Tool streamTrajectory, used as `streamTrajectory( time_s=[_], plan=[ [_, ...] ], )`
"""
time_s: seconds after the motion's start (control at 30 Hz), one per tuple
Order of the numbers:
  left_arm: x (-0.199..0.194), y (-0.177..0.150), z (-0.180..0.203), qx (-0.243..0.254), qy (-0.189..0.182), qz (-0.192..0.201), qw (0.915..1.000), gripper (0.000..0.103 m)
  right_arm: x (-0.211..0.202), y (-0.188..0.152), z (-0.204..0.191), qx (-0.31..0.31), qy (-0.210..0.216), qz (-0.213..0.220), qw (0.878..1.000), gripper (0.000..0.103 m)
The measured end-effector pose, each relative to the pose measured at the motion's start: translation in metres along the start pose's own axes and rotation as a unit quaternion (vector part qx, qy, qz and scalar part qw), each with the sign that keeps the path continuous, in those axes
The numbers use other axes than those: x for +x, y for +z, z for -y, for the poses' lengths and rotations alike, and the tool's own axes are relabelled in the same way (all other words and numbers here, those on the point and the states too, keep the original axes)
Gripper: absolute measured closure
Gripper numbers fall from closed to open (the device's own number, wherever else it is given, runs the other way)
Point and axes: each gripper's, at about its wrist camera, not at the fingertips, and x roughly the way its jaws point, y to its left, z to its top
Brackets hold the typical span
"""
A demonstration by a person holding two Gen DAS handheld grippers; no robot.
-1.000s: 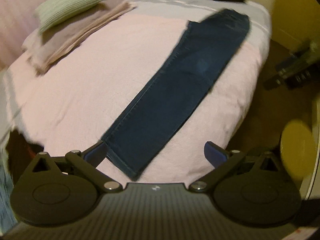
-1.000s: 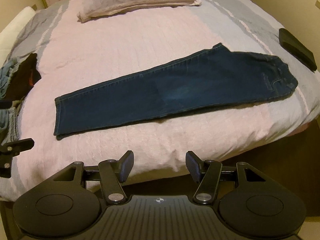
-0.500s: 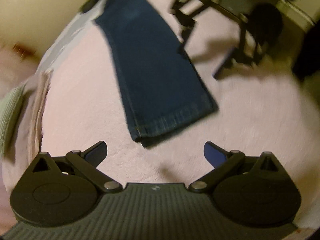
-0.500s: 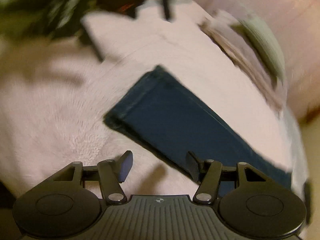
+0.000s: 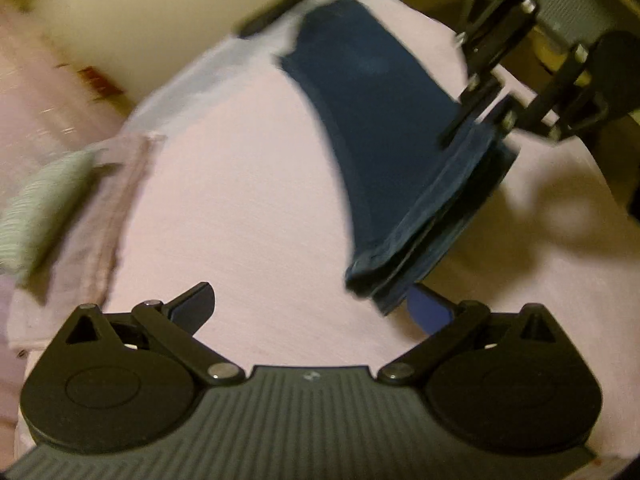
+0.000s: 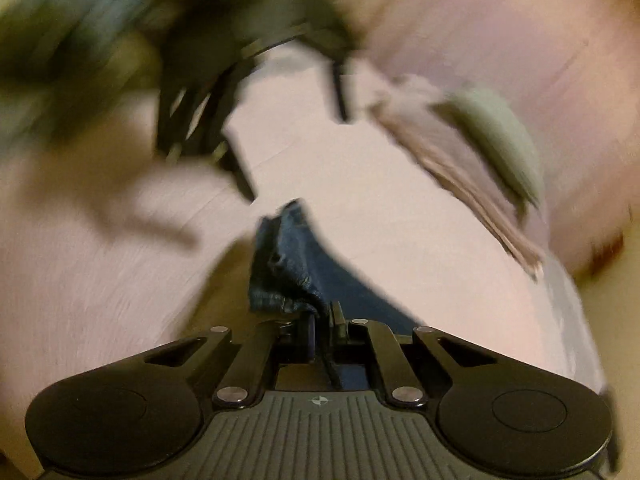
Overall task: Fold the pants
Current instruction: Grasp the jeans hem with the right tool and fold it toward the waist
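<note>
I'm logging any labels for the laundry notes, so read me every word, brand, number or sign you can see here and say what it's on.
No readable text in either view.
Dark blue denim pants: no tag or label showing.
Left claw: a small round emblem on its ribbed grey body, no letters.
Right claw: the same emblem, no letters.
Small flat black object at the far edge of the bed: too blurred to read.

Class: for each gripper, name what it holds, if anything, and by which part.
The right gripper has just closed on the jeans, pinching a hem corner. The left gripper is open, holding nothing.
</note>
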Motion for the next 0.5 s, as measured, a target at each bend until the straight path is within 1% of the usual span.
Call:
streamTrajectory(
  time_s=[0.03, 0.1, 0.13, 0.23, 0.27, 0.33, 0.37, 0.43, 0.5],
  plan=[
    [-0.001, 0.011, -0.014, -0.009, 0.008, 0.002, 0.9999, 0.002, -0.008, 0.008, 0.029, 0.049, 0.000, 0.007, 0.999, 0.101],
    [0.000, 0.036, -0.038, -0.021, 0.018, 0.009, 0.9996, 0.002, -0.023, 0.020, 0.094, 0.151, -0.001, 0.025, 0.988, 0.101],
    [0.002, 0.051, -0.049, -0.025, 0.018, 0.012, 0.9995, 0.002, -0.030, 0.021, 0.127, 0.195, -0.002, 0.034, 0.980, 0.101],
    [0.021, 0.103, -0.071, -0.029, 0.011, 0.030, 0.9991, 0.002, -0.049, 0.009, 0.228, 0.314, -0.016, 0.058, 0.947, 0.101],
    [0.031, 0.126, -0.077, -0.033, 0.001, 0.036, 0.9988, 0.002, -0.051, -0.003, 0.263, 0.353, -0.019, 0.064, 0.933, 0.101],
    [0.054, 0.167, -0.082, -0.040, -0.014, 0.050, 0.9979, 0.002, -0.056, -0.034, 0.319, 0.418, -0.020, 0.070, 0.906, 0.101],
    [0.067, 0.186, -0.083, -0.043, -0.021, 0.055, 0.9974, 0.002, -0.053, -0.056, 0.349, 0.455, -0.012, 0.070, 0.887, 0.101],
    [0.100, 0.228, -0.081, -0.044, -0.036, 0.061, 0.9965, 0.002, -0.042, -0.098, 0.394, 0.500, -0.010, 0.067, 0.863, 0.101],
    [0.133, 0.262, -0.074, -0.045, -0.056, 0.067, 0.9952, 0.002, -0.020, -0.153, 0.430, 0.557, -0.006, 0.059, 0.829, 0.101]
  ],
)
